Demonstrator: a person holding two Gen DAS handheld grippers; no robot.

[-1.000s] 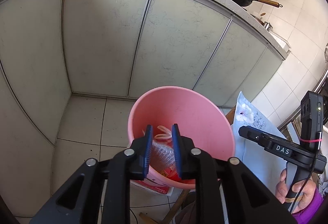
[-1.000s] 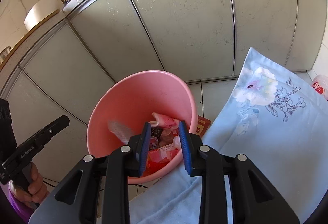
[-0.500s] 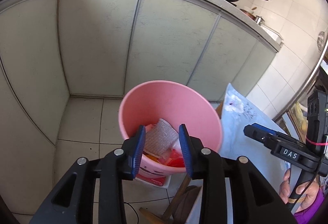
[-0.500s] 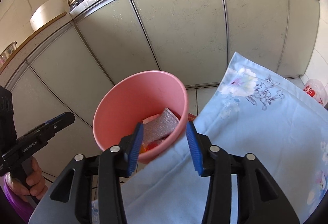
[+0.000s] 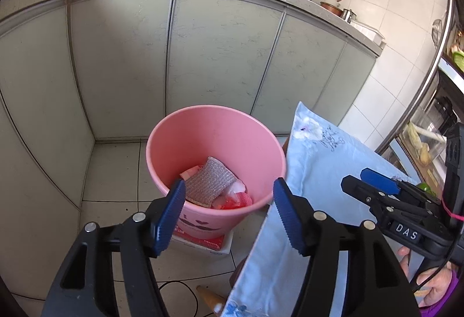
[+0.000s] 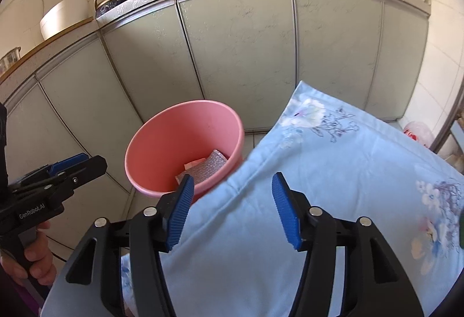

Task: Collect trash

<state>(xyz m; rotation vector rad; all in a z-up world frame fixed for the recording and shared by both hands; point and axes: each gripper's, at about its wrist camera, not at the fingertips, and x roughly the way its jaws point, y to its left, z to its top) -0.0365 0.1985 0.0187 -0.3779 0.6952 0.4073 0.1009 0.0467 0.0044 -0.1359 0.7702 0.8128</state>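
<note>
Our left tongs (image 5: 229,211) and right tongs (image 6: 230,208) are both opening, nothing between them. The pink bin (image 5: 203,128) stands on the floor against the table (image 5: 327,201) edge, cabinets (image 5: 121,61) close behind. Inside lie a silvery scrubber (image 5: 207,180) and red wrappers (image 5: 235,199).

left tool (image 5: 229,209): jaws opening wide, empty, angled down
right tool (image 6: 230,209): jaws opening, empty, angled down

A pink bucket (image 5: 216,140) is set on the tiled floor (image 5: 116,171), atop a flat red-and-white packet (image 5: 203,241) beside the cabinets (image 5: 220,55).
</note>
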